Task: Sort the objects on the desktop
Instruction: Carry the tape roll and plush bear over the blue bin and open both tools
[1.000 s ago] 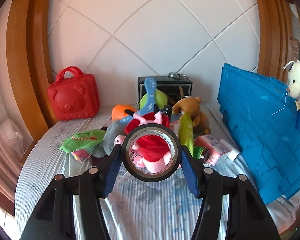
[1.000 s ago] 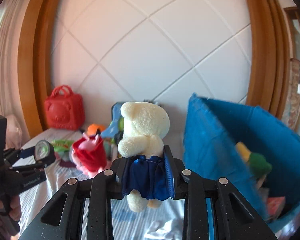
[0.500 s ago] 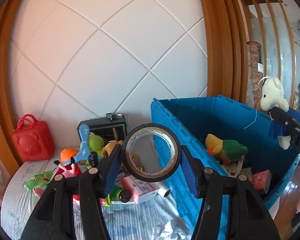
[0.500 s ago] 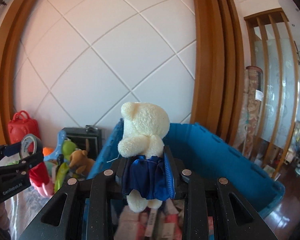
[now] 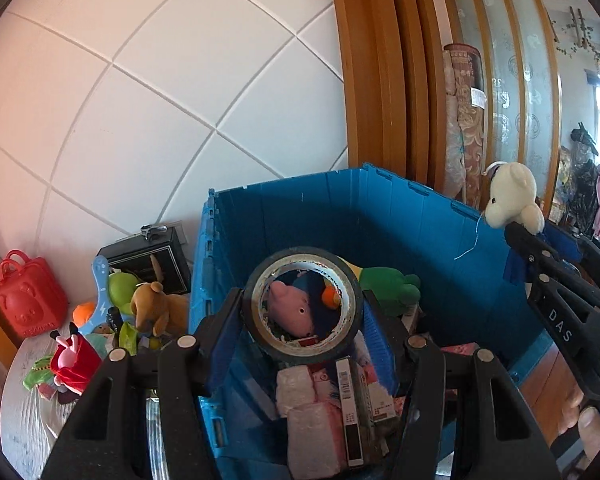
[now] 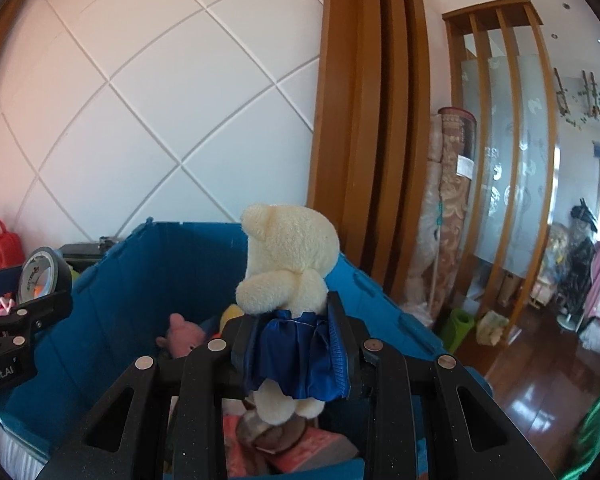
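My left gripper [image 5: 304, 320] is shut on a roll of dark tape [image 5: 256, 308] and holds it upright above the open blue crate [image 5: 380, 216]. My right gripper [image 6: 290, 344] is shut on a cream teddy bear in a blue skirt [image 6: 288, 256] and holds it above the same crate [image 6: 120, 280]. The bear also shows at the right in the left wrist view [image 5: 510, 200], and the tape at the left in the right wrist view [image 6: 40, 272]. Inside the crate lie a pink pig plush [image 5: 290, 308], a green plush [image 5: 388, 284] and several boxes [image 5: 340, 400].
On the round table left of the crate lie a red bear case [image 5: 28, 296], a black box [image 5: 148, 256], a brown plush [image 5: 156, 308], a green plush [image 5: 122, 286] and a red-dressed pig plush [image 5: 74, 364]. Wooden floor [image 6: 540, 360] lies right of the crate.
Both grippers have swung right from the table's toy pile to above the blue crate, each still holding its object. The crate's inside has come into view.
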The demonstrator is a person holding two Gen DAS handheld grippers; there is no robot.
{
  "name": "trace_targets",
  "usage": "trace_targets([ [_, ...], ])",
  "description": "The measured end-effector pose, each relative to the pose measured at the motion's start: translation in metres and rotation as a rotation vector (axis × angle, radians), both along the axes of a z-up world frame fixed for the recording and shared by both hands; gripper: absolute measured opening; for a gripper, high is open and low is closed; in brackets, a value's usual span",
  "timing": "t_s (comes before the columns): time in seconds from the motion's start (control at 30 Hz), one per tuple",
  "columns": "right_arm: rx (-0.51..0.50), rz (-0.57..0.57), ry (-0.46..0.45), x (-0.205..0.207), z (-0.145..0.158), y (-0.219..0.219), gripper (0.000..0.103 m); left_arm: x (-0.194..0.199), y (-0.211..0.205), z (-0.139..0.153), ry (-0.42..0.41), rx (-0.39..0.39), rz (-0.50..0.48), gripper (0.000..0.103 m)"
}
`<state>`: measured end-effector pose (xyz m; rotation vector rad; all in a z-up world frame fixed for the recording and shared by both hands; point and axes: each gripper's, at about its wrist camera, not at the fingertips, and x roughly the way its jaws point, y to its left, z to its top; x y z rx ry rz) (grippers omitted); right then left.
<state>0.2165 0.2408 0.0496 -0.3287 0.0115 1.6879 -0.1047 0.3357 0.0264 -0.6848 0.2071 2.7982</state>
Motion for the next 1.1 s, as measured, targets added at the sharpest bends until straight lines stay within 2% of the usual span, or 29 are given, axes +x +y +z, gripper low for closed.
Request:
trace_targets([
  [0.23, -0.099, -0.026, -0.011, 0.019, -0.02, 0.029, 0.029, -0.013, 0.029, -0.022, -0.098, -0.052, -0.009, 0.057],
  [0.4, -0.186, -0.06, -0.026, 0.026, -0.032, 0.047, 0.029, -0.026, 0.037, -0.031, -0.169, -0.055, -0.019, 0.057],
  [0.7, -0.204, -0.089, -0.026, 0.032, -0.031, 0.056, 0.03, -0.034, 0.039, -0.033, -0.187, -0.042, -0.035, 0.057],
  [0.8, -0.198, -0.099, -0.029, 0.033, -0.03, 0.056, 0.033, -0.035, 0.037, -0.032, -0.188, -0.031, -0.035, 0.065],
  [0.83, -0.196, -0.103, -0.028, 0.033, -0.03, 0.055, 0.036, -0.035, 0.036, -0.032, -0.187, -0.023, -0.039, 0.067],
  [0.87, -0.195, -0.105, -0.025, 0.034, -0.029, 0.055, 0.049, -0.034, 0.035, -0.031, -0.183, -0.019, -0.044, 0.07],
  [0.9, -0.193, -0.104, -0.019, 0.034, -0.028, 0.055, 0.073, -0.034, 0.034, -0.031, -0.179, -0.019, -0.047, 0.071],
  [0.97, -0.176, -0.099, -0.003, 0.035, -0.026, 0.05, 0.102, -0.031, 0.033, -0.029, -0.164, -0.017, -0.049, 0.072],
  [1.1, -0.127, -0.099, -0.023, 0.03, -0.019, 0.039, 0.103, -0.024, 0.024, -0.022, -0.125, 0.003, -0.042, 0.078],
])
